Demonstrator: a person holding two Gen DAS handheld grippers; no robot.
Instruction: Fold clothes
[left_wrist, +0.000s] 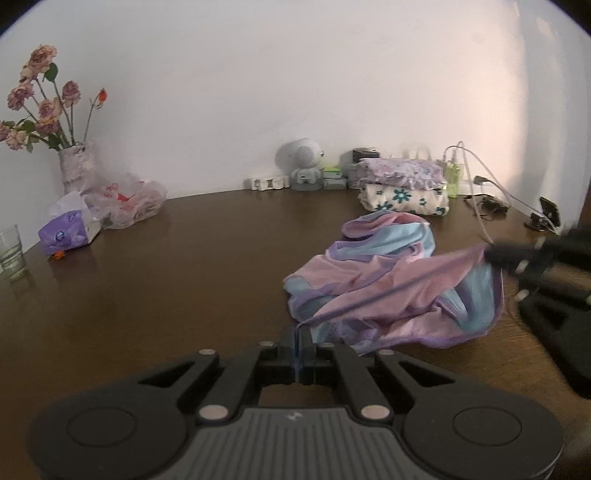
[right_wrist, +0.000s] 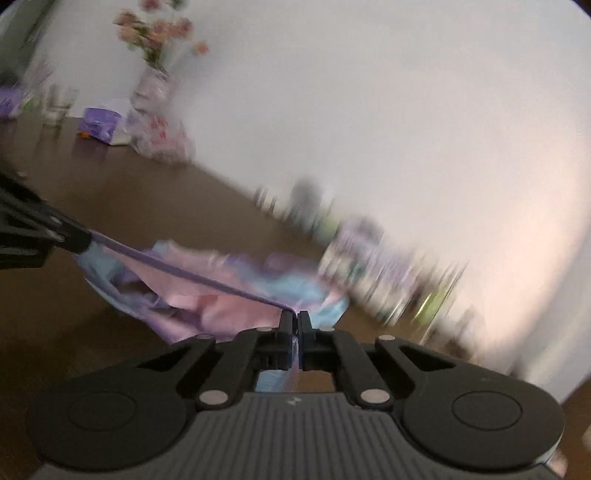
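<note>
The garment (left_wrist: 391, 280) is thin cloth in pink, pale blue and purple, crumpled in a heap right of centre on the brown surface (left_wrist: 166, 288); one purple-edged hem is pulled taut in a straight line above the heap, the rest sagging in folds beneath it. The left tongs (left_wrist: 300, 334) are closed on the near end of that hem, cloth pinched between the fingers; the right tongs (right_wrist: 294, 317) are likewise closed on the hem's other end, with blue cloth showing behind the fingers. The right view is smeared by blur, so its far things are hard to tell. The surface left of the garment lies bare and wide; along the far edge by the wall stand a folded stack (left_wrist: 402, 188), a small white speaker (left_wrist: 301, 158) and cables (left_wrist: 480, 188); far left are a vase (left_wrist: 75, 166) of flowers, a plastic bag (left_wrist: 125, 203), a tissue pack (left_wrist: 68, 232) and a glass (left_wrist: 11, 251).
</note>
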